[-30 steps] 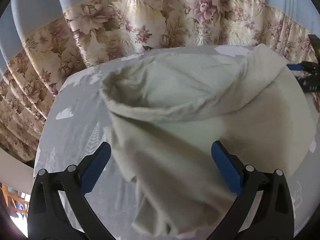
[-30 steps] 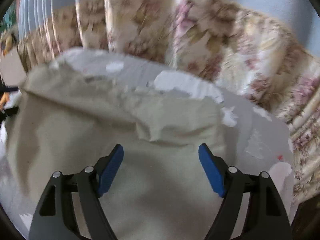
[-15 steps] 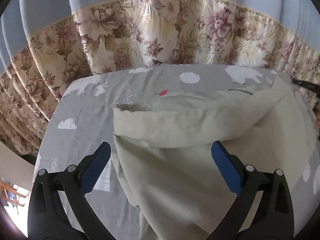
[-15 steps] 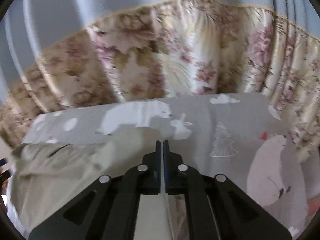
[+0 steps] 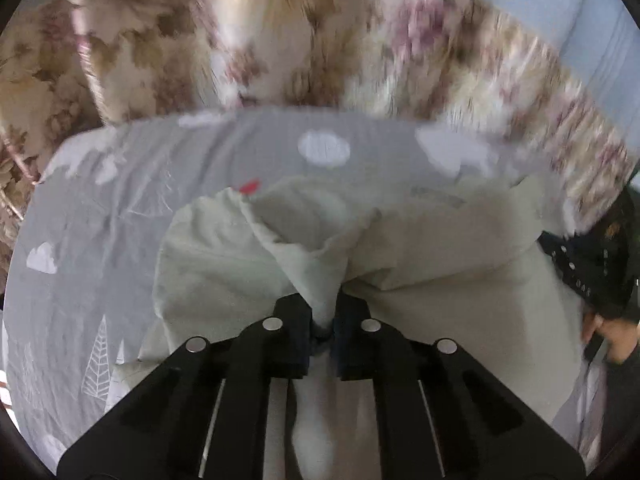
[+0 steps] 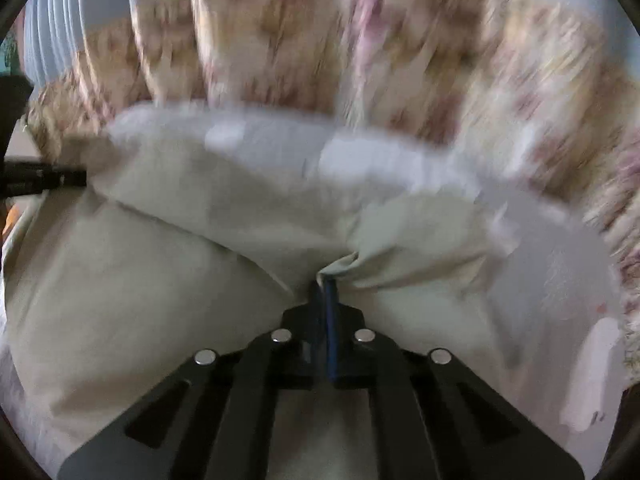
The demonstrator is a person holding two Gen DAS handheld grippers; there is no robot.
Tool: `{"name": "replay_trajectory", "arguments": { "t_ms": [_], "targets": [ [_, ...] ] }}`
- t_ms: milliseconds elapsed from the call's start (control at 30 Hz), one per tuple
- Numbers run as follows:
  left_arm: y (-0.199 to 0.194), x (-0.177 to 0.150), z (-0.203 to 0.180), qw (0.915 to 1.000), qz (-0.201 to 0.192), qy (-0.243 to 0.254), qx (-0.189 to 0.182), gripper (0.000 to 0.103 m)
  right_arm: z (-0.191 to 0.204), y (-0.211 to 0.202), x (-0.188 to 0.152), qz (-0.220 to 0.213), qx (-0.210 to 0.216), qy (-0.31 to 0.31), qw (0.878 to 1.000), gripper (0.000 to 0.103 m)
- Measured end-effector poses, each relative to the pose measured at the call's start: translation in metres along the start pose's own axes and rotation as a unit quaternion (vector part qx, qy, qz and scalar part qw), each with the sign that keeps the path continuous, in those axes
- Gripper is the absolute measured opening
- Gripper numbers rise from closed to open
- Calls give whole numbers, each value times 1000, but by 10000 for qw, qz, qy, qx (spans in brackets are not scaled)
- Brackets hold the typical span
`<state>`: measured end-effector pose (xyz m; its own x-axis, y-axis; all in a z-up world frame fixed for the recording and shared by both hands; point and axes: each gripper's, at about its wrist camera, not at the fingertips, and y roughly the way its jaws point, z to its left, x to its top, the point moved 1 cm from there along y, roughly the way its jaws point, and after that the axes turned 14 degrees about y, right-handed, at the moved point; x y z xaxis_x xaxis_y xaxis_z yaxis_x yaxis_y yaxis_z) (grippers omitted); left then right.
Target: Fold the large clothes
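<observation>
A large pale cream garment (image 5: 440, 264) lies rumpled on a grey printed sheet (image 5: 100, 220). My left gripper (image 5: 326, 320) has its jaws closing on a pinched fold of the cloth, which bunches up between the pads. In the right wrist view the same garment (image 6: 160, 260) fills the lower left. There my right gripper (image 6: 326, 292) has its jaws closing on a puckered edge of the cloth. The right tool's black body (image 5: 592, 272) and the hand (image 5: 616, 336) holding it show at the right edge of the left wrist view.
A floral curtain (image 5: 280, 40) hangs just beyond the sheet's far edge, with pale blue fabric above it. Bare grey sheet (image 6: 560, 264) lies right of the garment. A dark bar of the left tool (image 6: 36, 178) pokes in at the left edge.
The left jaws, wide open in both earlier frames, now pinch a fold of the garment. The right jaws closed half a second ago and now hold a cloth edge. Both views have shifted and blurred.
</observation>
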<state>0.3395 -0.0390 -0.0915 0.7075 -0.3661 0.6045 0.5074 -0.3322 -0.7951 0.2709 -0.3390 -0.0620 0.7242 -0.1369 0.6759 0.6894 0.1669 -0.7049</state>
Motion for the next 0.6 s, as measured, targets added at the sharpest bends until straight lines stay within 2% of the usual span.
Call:
{"name": "replay_trajectory", "arguments": {
  "t_ms": [33, 167, 233, 400, 500, 567, 600],
  "targets": [
    [-10, -3, 2, 9998, -196, -102, -21, 5, -1, -24, 2, -406, 137, 196, 9989, 2],
    [-70, -7, 5, 9937, -1013, -400, -280, 4, 3, -101, 17, -1362, 421, 384, 9890, 1],
    [-114, -1, -8, 9874, -1548, -205, -252, 4, 10, -138, 26, -1709, 511, 327, 9834, 1],
    [-196, 12, -21, 9728, -2282, -107, -381, 4, 32, -208, 47, -2460, 620, 124, 9672, 1],
    [-207, 20, -19, 9720, -2345, -58, -135, 4, 41, -208, 61, -2509, 465, -53, 9669, 1],
    [-187, 29, -16, 9774, -2113, 10, 58, 4, 42, -164, 71, -1990, -91, -238, 9797, 1],
    [-164, 34, -14, 9830, -1828, 64, 174, 6, 39, -144, 71, -1700, -306, -291, 9845, 2]
  ]
}}
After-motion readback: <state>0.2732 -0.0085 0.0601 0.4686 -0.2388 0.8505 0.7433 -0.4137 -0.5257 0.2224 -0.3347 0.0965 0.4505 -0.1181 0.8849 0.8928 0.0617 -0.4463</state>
